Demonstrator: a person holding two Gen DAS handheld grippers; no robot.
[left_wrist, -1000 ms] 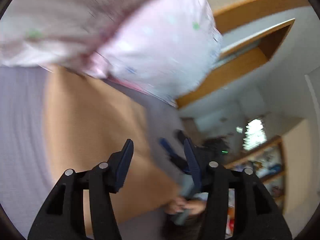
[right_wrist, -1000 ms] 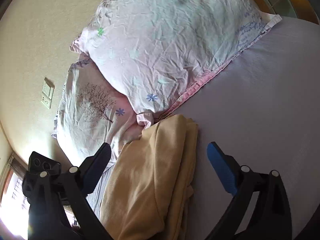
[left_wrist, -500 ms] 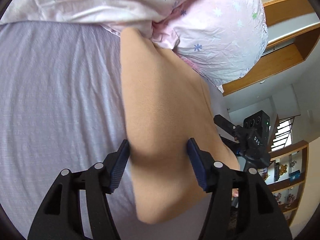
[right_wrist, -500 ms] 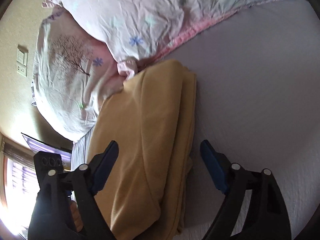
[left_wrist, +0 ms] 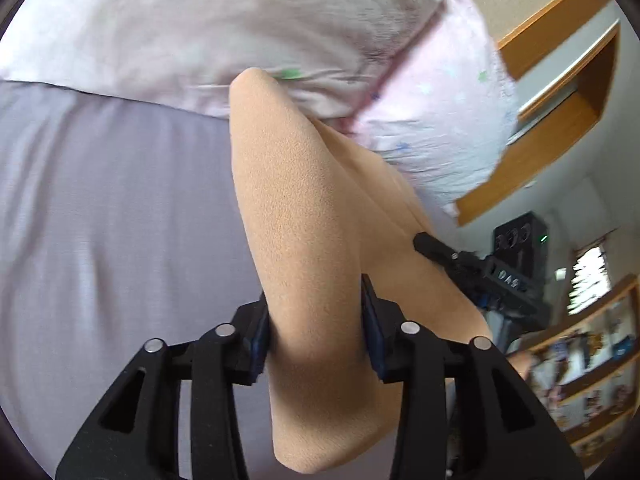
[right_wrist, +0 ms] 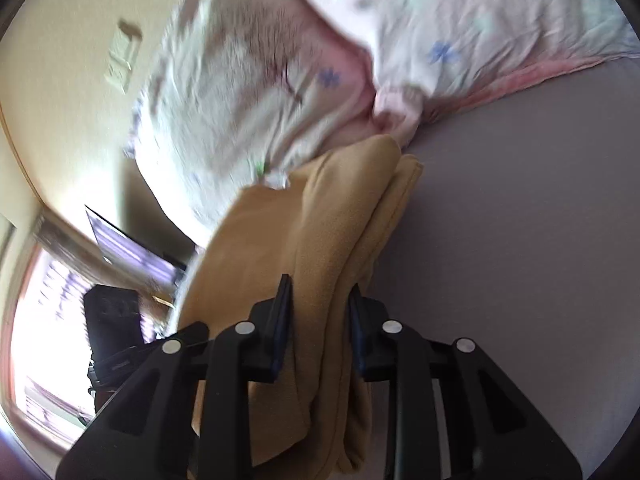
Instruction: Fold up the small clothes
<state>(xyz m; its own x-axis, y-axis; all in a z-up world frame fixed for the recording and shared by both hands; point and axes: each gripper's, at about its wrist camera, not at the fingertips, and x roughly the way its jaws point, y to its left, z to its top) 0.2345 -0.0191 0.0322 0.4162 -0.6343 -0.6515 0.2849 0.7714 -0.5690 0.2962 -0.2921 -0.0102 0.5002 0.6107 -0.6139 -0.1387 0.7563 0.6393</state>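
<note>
On the left, the lilac bed sheet (left_wrist: 100,220) was seen spread flat, with the flowered pillows (left_wrist: 224,28) lying along its far edge. A folded tan garment (left_wrist: 304,248) was stretched across the sheet, its far end touching the pillows. The left hand-held gripper (left_wrist: 314,320) was closed on the near part of this garment, a thick fold being pinched between its blue pads (left_wrist: 260,338). Further right in the left wrist view, the right hand-held gripper (left_wrist: 448,254) was seen touching the garment's other edge, with a wooden headboard (left_wrist: 560,92) and shelves (left_wrist: 592,380) beyond it.

In the right wrist view, a bright window (right_wrist: 44,320) and a wall switch (right_wrist: 122,58) were seen on the left. The pillows (right_wrist: 280,80) were blurred. The tan garment (right_wrist: 332,240) was seen in stacked layers beside the pillows, and the right hand-held gripper (right_wrist: 318,320) was clamped on a bunch of those layers. The sheet (right_wrist: 520,240) filled the right.
</note>
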